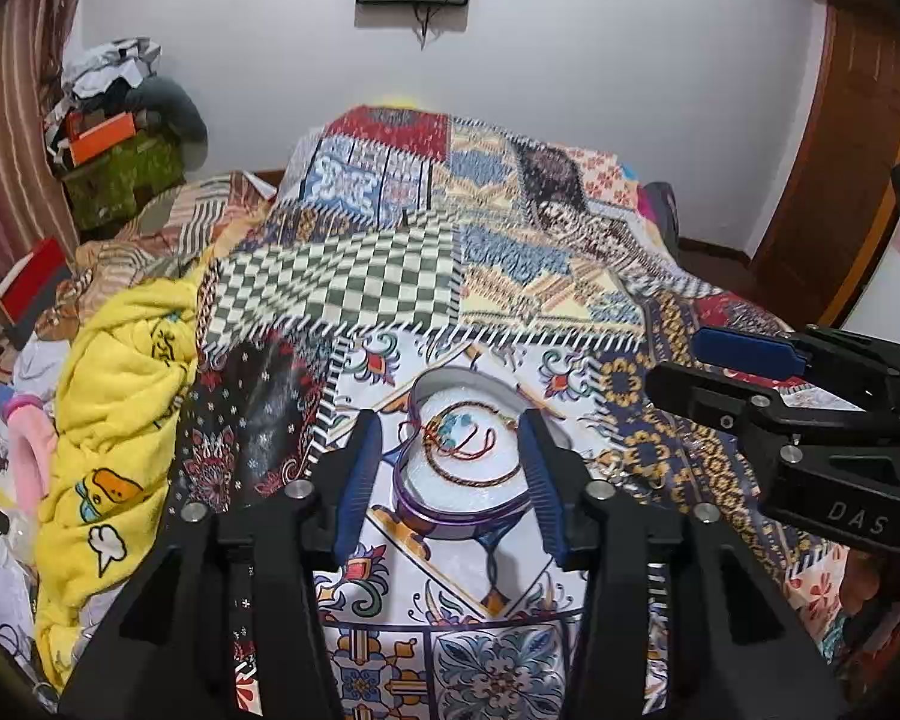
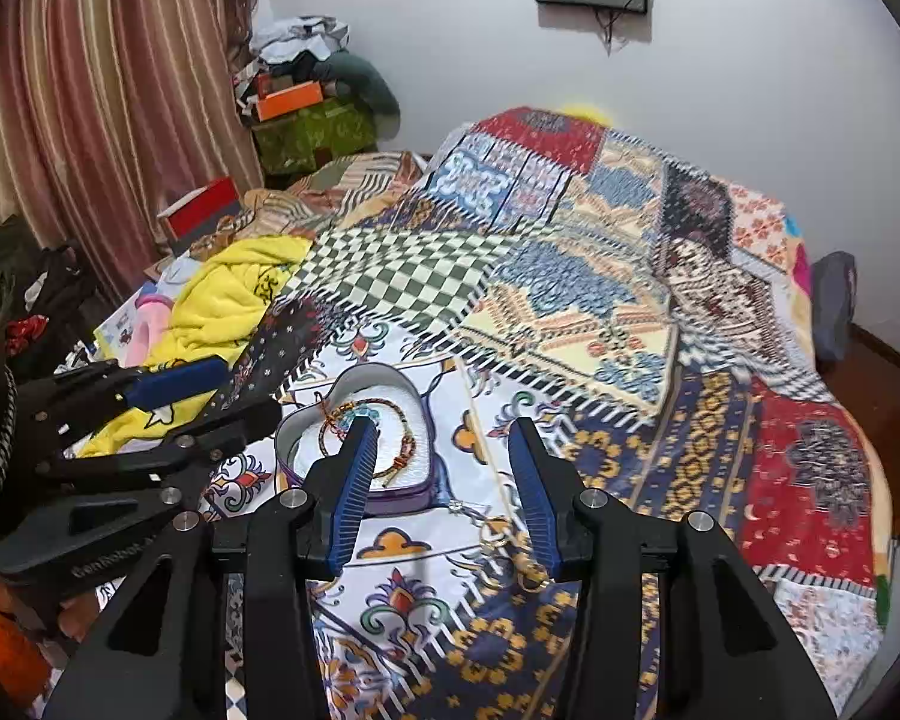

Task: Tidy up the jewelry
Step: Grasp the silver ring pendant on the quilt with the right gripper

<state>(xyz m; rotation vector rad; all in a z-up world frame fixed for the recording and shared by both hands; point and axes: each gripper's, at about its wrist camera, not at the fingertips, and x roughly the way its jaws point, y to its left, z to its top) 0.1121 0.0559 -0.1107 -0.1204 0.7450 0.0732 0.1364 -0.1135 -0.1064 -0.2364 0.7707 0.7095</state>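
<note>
The left gripper is wide open and holds nothing; its blue pads straddle the heart-shaped box, which is the landmark for all positions below. The right gripper is likewise wide open and empty, positioned just to the right of the box, its left finger overlapping the box rim in the right wrist view. Inside the box, a braided cord bracelet with turquoise beads lies on the white lining. Near the box's right side, on the patterned bedspread, lie thin pieces of jewellery, apparently a chain and rings; detail is too fine to confirm. Judged step: one item stowed, the next pickup pending. The next move calls for lowering the right gripper over the loose pieces and closing precisely, since thin metal on soft cloth can slip.
</note>
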